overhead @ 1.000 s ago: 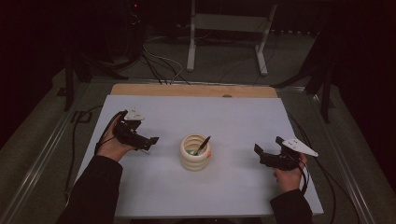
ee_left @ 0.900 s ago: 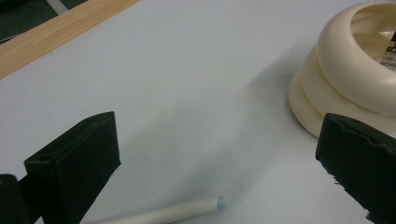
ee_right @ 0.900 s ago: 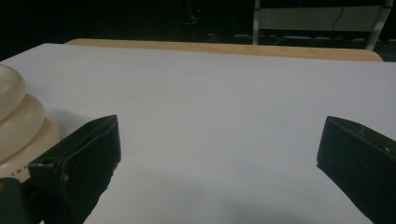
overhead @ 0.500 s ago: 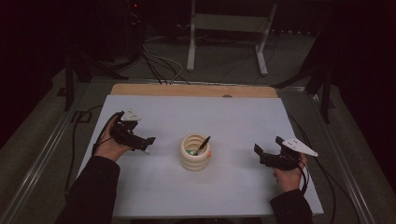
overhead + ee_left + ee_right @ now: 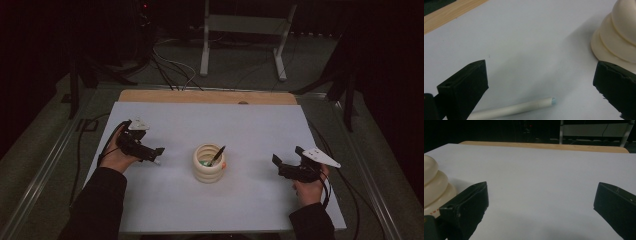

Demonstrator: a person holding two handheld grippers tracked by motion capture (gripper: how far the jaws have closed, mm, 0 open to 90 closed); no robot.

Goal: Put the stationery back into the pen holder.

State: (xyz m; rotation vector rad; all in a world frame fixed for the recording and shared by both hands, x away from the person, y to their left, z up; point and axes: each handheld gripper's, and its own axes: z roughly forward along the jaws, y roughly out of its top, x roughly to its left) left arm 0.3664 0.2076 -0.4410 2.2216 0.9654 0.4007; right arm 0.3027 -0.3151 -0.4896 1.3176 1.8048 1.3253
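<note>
The white pen (image 5: 514,109) lies on the bench (image 5: 260,130) between the left tongs' (image 5: 156,154) wide-open jaws, its rear end cut off at the frame's edge. At the bench centre, the ribbed cream cup (image 5: 209,164) holds a dark pen (image 5: 217,155) leaning toward 1 o'clock; other contents are hard to make out. The right tongs (image 5: 278,164), at 3 o'clock, gape empty.

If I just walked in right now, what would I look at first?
Probably the cream ringed cup in the middle of the white table, with a dark pen sticking out of it. Next, the left gripper, jaws wide open over a white pen lying flat beside the cup. The right gripper waits open on the other side.
</note>
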